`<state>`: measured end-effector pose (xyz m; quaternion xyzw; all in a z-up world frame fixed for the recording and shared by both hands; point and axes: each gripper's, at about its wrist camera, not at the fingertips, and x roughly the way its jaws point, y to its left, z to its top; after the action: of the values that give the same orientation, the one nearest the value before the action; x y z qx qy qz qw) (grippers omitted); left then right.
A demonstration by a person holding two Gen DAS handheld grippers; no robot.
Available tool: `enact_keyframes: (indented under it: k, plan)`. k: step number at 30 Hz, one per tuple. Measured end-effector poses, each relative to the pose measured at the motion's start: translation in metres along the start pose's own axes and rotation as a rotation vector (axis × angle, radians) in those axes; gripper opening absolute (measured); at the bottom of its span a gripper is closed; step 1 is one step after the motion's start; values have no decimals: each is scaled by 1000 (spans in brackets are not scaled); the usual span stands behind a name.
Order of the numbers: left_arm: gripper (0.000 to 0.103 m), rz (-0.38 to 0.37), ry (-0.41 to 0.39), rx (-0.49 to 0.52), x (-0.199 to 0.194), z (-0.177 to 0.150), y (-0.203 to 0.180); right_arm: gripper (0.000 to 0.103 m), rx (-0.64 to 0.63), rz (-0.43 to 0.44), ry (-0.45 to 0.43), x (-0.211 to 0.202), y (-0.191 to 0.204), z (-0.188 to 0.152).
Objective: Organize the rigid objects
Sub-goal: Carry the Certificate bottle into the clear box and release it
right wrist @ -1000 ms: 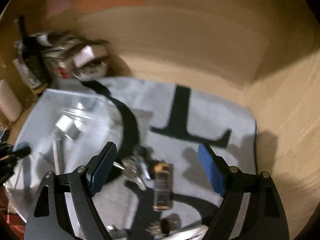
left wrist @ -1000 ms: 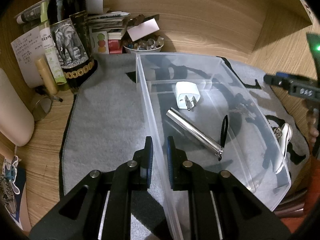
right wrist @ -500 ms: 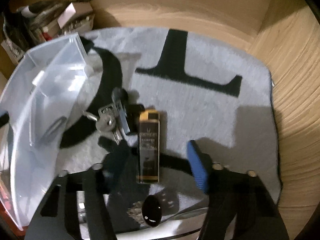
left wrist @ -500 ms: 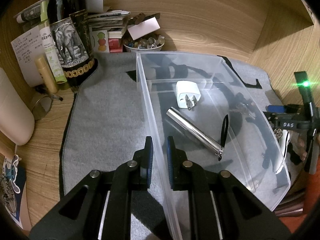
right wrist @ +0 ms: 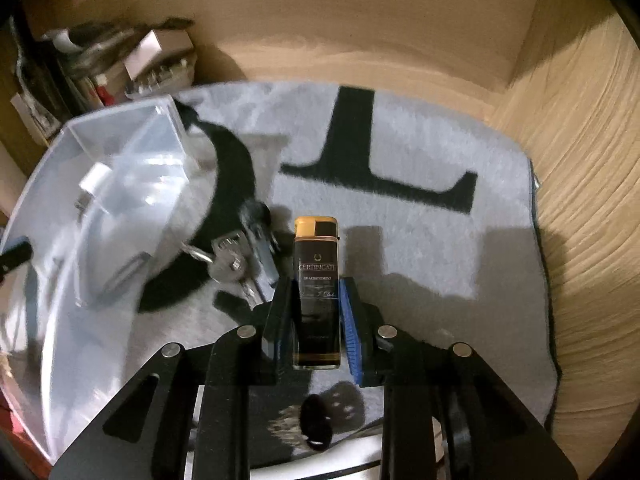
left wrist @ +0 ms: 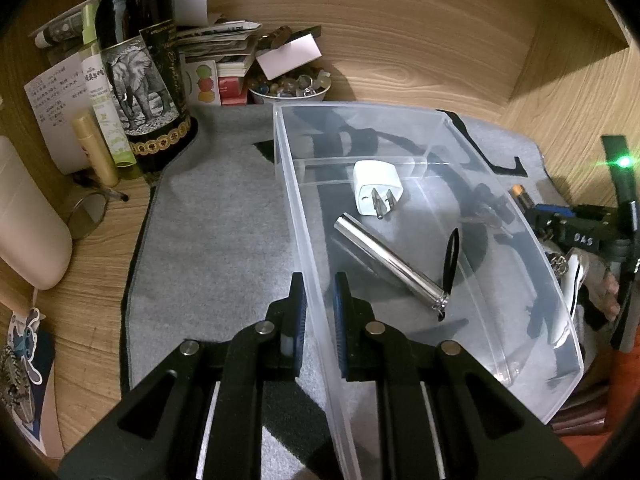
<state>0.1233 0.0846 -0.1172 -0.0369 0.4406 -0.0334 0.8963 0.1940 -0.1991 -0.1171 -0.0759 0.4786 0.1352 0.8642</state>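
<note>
**Right tool closes on the lighter; bin held steady**

Nearest in the right wrist view, the right tool (right wrist: 316, 322) has come down from a wide stance above the mat, and its jaws have just been closing; they now stand narrow with the lighter (right wrist: 316, 280) between them, pads against both flanks. The lighter lies flat on the grey mat (right wrist: 420, 232). Just left of it rests a bunch of keys (right wrist: 236, 258), not yet collected. The left tool (left wrist: 318, 312) remains pinched on the near wall of the clear bin (left wrist: 560, 320), unmoved. Inside the bin lie a metal cylinder (left wrist: 390, 264) and, farther, a white plug adapter (left wrist: 376, 188). Judgement: the grip appears seated; lifting into the bin is next.
</note>
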Motion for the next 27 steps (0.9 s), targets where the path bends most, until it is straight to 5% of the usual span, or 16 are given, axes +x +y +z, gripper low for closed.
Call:
enact_keyframes:
  k: [16,27]
  plan:
    - [13,4,-8,-3,0,0,0,22,-113,116,-198,-46,55,32]
    - [12,-3,-9,2,1,1,1,22,-218,191,-211,-47,102,42]
